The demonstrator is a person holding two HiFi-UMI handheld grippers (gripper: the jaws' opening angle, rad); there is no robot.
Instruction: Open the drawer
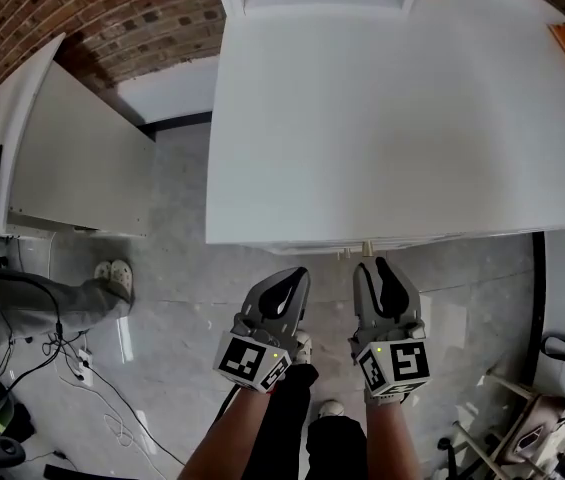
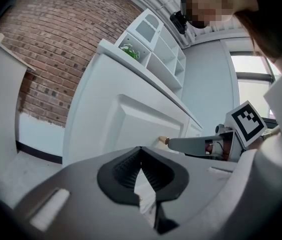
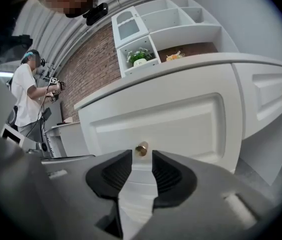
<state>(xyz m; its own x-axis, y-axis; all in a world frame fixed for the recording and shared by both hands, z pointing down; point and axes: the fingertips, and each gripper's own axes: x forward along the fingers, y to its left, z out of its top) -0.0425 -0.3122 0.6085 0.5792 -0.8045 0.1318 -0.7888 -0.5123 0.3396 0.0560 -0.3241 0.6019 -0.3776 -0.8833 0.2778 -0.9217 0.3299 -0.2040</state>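
Note:
A white panelled drawer front (image 3: 180,119) carries a small brass knob (image 3: 141,149). My right gripper (image 3: 141,156) is open, and the knob sits just beyond its fingertips, in line with the gap, untouched. In the head view the right gripper (image 1: 374,265) points at the knob (image 1: 369,249) under the cabinet's front edge. My left gripper (image 1: 297,273) hangs beside it to the left, a little back from the drawer. Its jaws meet at the tip, so the left gripper (image 2: 141,149) is shut and holds nothing. The left gripper view also shows the knob (image 2: 163,141) and the right gripper's finger (image 2: 200,145).
The white cabinet top (image 1: 382,118) fills the upper head view. A second white cabinet (image 1: 72,158) stands at the left by a brick wall. Cables (image 1: 92,378) lie on the grey floor. Another person (image 3: 28,99) stands far left. A shelf unit (image 3: 150,24) tops the cabinet.

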